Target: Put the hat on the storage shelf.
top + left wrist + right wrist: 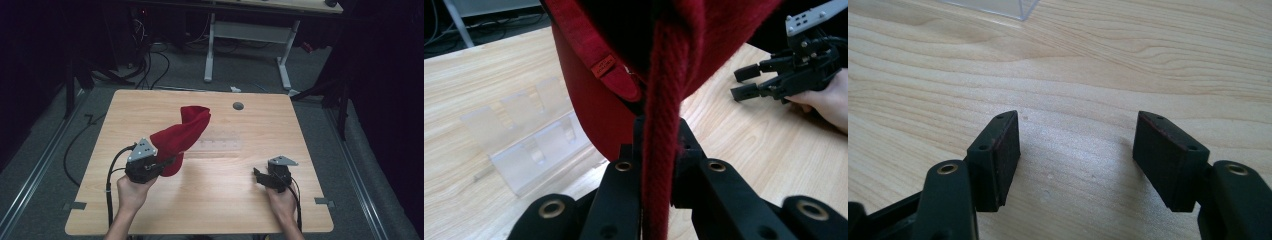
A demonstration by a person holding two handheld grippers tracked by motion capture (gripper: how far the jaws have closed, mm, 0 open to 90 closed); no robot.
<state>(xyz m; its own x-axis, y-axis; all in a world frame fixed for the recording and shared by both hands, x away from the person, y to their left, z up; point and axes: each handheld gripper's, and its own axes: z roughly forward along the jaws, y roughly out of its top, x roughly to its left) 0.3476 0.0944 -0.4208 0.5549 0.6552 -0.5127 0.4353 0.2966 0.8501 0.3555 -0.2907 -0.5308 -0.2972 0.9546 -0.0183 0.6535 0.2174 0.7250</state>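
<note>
Two black tools work over a pale wooden worktop (pixel 215 200) with a fine straight grain and rounded corners. The left tool (pixel 170 161) is clenched on a red knitted hat (pixel 182 135): in the left gripper view its jaws pinch a thick ribbed fold of the hat (pixel 664 100), the wool looking soft and fuzzy, with a small reddish label stitched near the brim. Lifted by that grip, the hat stands up off the worktop as a limp, slouching cone, its far end curling over just left of a clear plastic stand (pixel 220 144). That stand is a flat, see-through piece with low moulded ridges, lying on the worktop just beside the hat (pixel 529 145). The right tool (pixel 260 176) rests low to the right of the stand and well apart from the hat, released; in the right gripper view its two flat, blocky rectangular pads (pixel 998 160) stand wide apart with bare wood between them. A small round grey disc (pixel 238 106) sits beyond the stand, near the worktop's far edge.
</note>
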